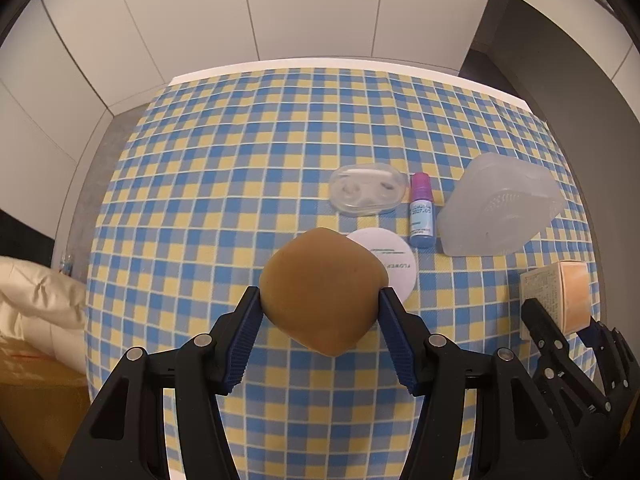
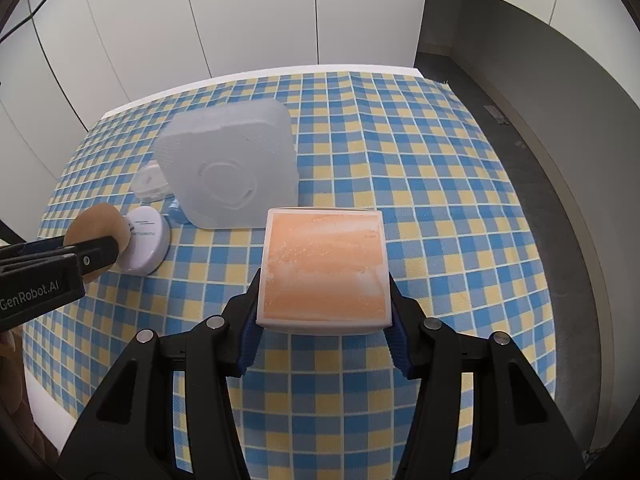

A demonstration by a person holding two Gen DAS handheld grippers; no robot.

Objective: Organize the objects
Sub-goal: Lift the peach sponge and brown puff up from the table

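My left gripper [image 1: 320, 300] is shut on a tan makeup sponge [image 1: 322, 294] and holds it above the checked tablecloth [image 1: 224, 184]; the sponge also shows in the right wrist view [image 2: 98, 226]. My right gripper [image 2: 324, 300] is shut on an orange-and-white box [image 2: 324, 270], which also shows at the right in the left wrist view [image 1: 560, 296]. A round white compact [image 1: 390, 264] lies just behind the sponge. A small blue bottle with a pink cap [image 1: 421, 212], a clear lens case [image 1: 366, 192] and a frosted plastic container [image 1: 500, 208] lie beyond.
The frosted container [image 2: 232, 168] lies straight ahead of the orange box, with the white compact [image 2: 146, 240] to its left. White cabinet doors [image 1: 280, 8] stand behind the table. A pillow [image 1: 36, 304] and a cardboard box lie to the left below the table edge.
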